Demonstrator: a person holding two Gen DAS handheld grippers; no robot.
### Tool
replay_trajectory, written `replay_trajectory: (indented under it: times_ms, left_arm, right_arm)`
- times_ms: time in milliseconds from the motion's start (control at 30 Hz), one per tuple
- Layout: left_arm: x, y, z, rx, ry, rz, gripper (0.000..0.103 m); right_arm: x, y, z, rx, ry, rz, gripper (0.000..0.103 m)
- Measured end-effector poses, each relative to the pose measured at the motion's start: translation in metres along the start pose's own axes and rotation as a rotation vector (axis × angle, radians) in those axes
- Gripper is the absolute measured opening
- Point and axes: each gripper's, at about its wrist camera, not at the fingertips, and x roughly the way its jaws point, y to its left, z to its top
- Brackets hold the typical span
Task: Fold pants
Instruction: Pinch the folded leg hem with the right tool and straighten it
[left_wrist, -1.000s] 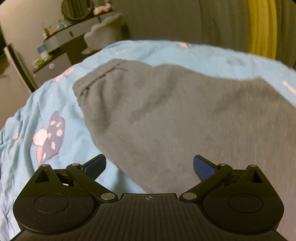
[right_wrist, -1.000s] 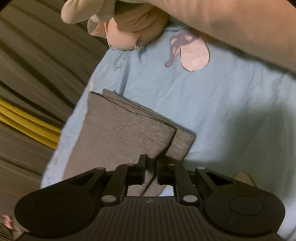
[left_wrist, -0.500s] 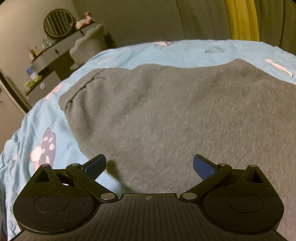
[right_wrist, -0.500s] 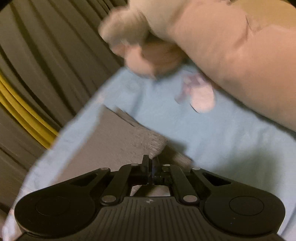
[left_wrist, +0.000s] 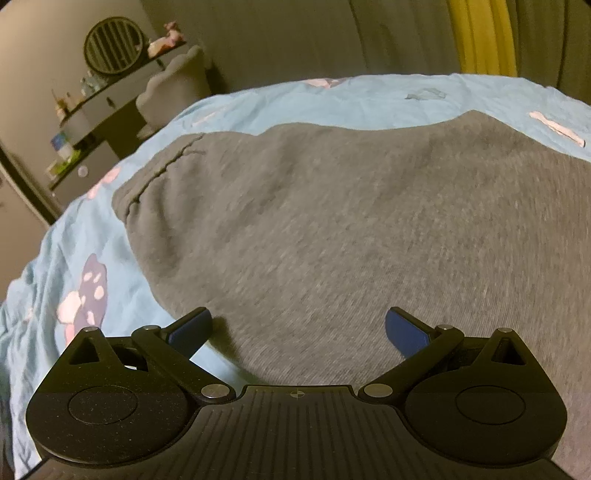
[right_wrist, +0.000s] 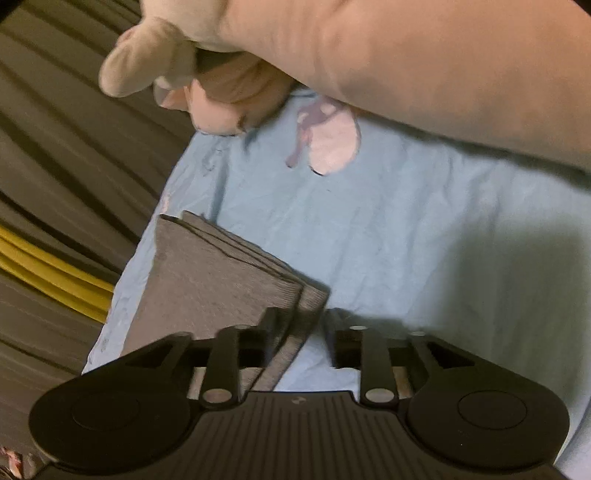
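Note:
Grey pants lie on a light blue bed sheet (left_wrist: 369, 99). Their wide waist end (left_wrist: 332, 221) fills the left wrist view. My left gripper (left_wrist: 297, 328) hovers over its near edge, jaws wide open and empty. In the right wrist view the stacked leg cuffs (right_wrist: 207, 280) rest flat near the sheet's (right_wrist: 406, 240) left edge. My right gripper (right_wrist: 301, 325) is low at the cuffs' near corner. Its jaws are opening; the cuff edge lies between them beside the left finger, and the pads do not press on it.
A person's hand (right_wrist: 221, 99) and pale sleeve (right_wrist: 406, 55) reach across above the sheet. Grey curtains with a yellow stripe (right_wrist: 48, 266) hang past the bed's edge. A dresser with a round mirror (left_wrist: 110, 48) and a chair (left_wrist: 173, 88) stand beyond the bed.
My right gripper was shut on the cuff corner and lifting it; its jaws have now parted and the cuffs lie flat again. My left gripper stayed open and has shifted further over the pants.

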Motion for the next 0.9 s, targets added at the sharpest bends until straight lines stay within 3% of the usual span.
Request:
replay_trajectory:
  times_ms: [100, 167, 233, 400, 433, 467, 533, 600, 733, 800, 867, 900]
  left_arm:
    - [-0.001, 0.0, 0.0, 0.004, 0.0, -0.002, 0.103]
    - [0.0, 0.0, 0.0, 0.003, 0.001, -0.001, 0.103]
    - [0.0, -0.001, 0.0, 0.006, -0.001, 0.001, 0.103]
    - [0.0, -0.002, 0.0, 0.016, -0.003, 0.001, 0.103]
    - [0.0, -0.002, 0.0, 0.014, -0.002, -0.001, 0.103]
    - [0.0, -0.001, 0.0, 0.009, 0.001, -0.003, 0.103]
    - [0.001, 0.0, 0.0, 0.001, 0.006, -0.008, 0.103]
    - [0.001, 0.0, 0.0, -0.003, 0.008, -0.009, 0.103]
    - [0.002, -0.002, 0.0, 0.003, 0.007, -0.006, 0.103]
    - [0.002, -0.003, 0.0, 0.007, 0.006, -0.003, 0.103]
    - [0.002, -0.003, 0.0, 0.006, 0.009, -0.005, 0.103]
    - [0.002, -0.002, 0.001, 0.002, 0.012, -0.007, 0.103]
  right_arm:
    - [-0.002, -0.006, 0.0, 0.039, -0.001, 0.02, 0.038]
    - [-0.006, -0.009, 0.001, 0.064, -0.013, 0.034, 0.05]
    - [-0.01, -0.014, 0.0, 0.087, -0.022, 0.068, 0.055]
    - [0.001, -0.01, -0.001, 0.05, -0.01, 0.107, 0.055]
    - [0.003, -0.006, -0.001, 0.035, -0.014, 0.11, 0.05]
    - [0.005, -0.004, -0.001, 0.021, -0.018, 0.111, 0.035]
    - [0.01, -0.001, -0.002, -0.001, -0.018, 0.099, 0.023]
    - [0.012, -0.003, -0.002, 0.004, -0.022, 0.114, 0.024]
    - [0.016, -0.007, 0.0, 0.039, -0.019, 0.16, 0.036]
    - [0.016, 0.0, 0.0, -0.003, -0.024, 0.147, 0.036]
    - [0.016, 0.008, 0.0, -0.061, -0.028, 0.101, 0.019]
    - [0.017, 0.012, 0.0, -0.089, -0.025, 0.084, 0.018]
